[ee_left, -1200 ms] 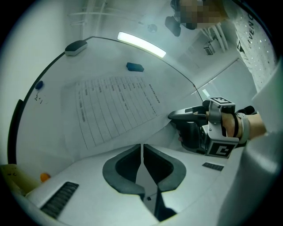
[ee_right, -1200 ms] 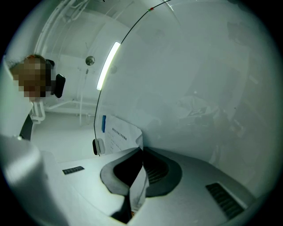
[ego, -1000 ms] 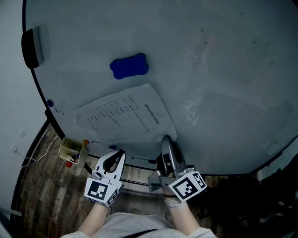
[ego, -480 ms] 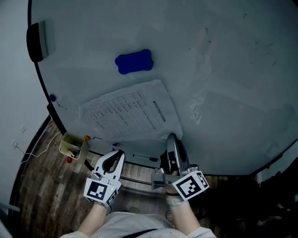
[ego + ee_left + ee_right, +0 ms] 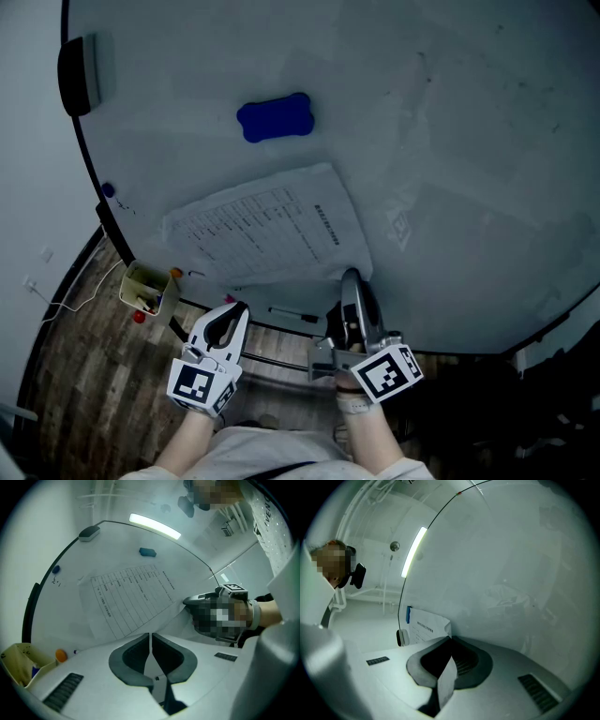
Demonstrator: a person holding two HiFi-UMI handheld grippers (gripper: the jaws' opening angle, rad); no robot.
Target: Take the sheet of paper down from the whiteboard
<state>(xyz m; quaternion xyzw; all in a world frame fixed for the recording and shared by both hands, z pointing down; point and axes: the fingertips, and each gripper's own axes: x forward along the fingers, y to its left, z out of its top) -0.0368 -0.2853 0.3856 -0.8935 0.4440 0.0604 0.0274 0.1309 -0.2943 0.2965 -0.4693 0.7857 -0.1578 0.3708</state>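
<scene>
Still, right gripper (image 5: 350,276) jaws clamp the paper (image 5: 267,234) corner; left gripper (image 5: 241,307) jaws stay clenched, empty.

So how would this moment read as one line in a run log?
right gripper: shut on corner of white printed paper sheet | left gripper: shut, empty | sheet: on large whiteboard, not yet down

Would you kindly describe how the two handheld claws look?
The left claw and right claw are white shells with dark grey curved pads tapering to a tip. Each carries a cube printed with black-and-white square markers. The person's top is light-coloured.
</scene>
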